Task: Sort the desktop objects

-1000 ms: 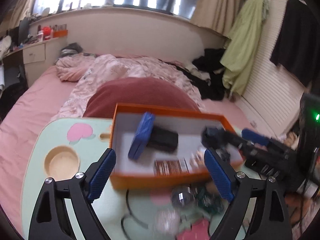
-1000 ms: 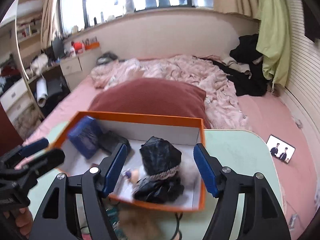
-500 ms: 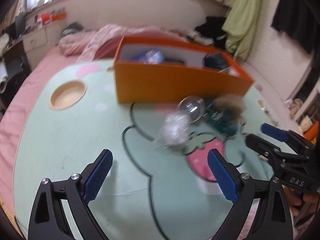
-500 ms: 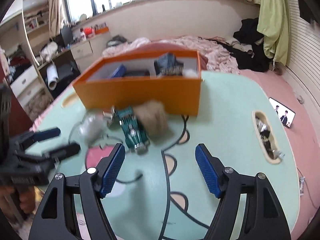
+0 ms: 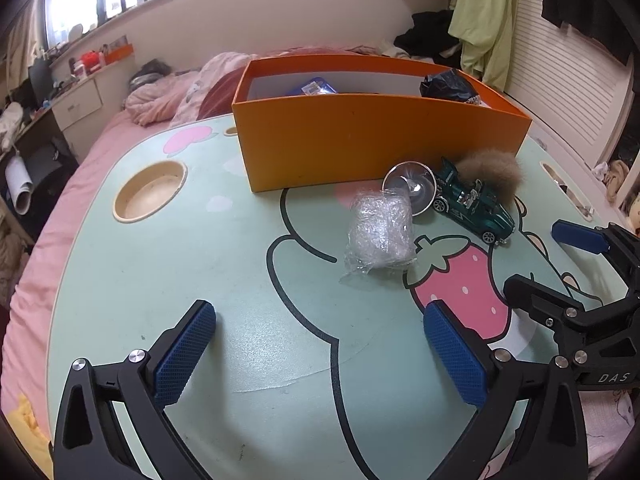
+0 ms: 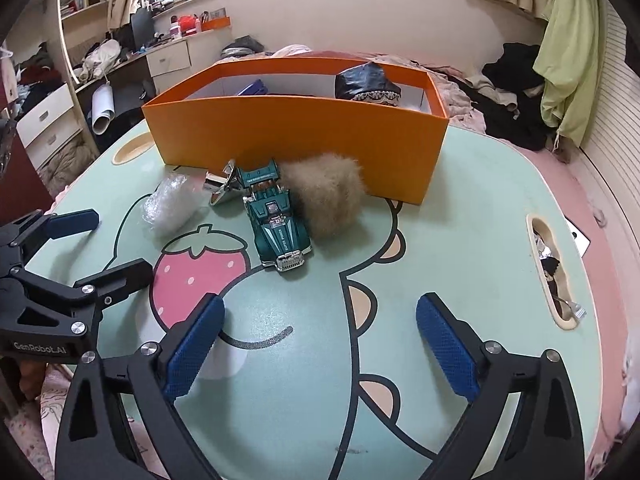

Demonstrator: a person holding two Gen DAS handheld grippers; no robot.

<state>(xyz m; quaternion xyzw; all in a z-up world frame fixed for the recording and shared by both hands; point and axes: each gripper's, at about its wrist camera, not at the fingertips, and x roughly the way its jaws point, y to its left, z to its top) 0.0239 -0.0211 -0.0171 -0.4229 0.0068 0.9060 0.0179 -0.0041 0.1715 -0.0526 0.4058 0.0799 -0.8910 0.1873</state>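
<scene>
Both sets of fingers, left (image 5: 320, 354) and right (image 6: 318, 346), have just spread wide, empty above the bench (image 5: 200, 264). Ahead, a toy car (image 6: 276, 224), fur ball (image 6: 326, 200), plastic wrap (image 5: 380, 236) and shiny cup (image 5: 412, 190) lie beside the orange box (image 6: 296, 136).

- left tongs (image 5: 320, 350) tilted down at the near edge of the table, jaws just opened wide, nothing between them
- right tongs (image 6: 318, 344) same deal: angled down, just opened, empty
</scene>
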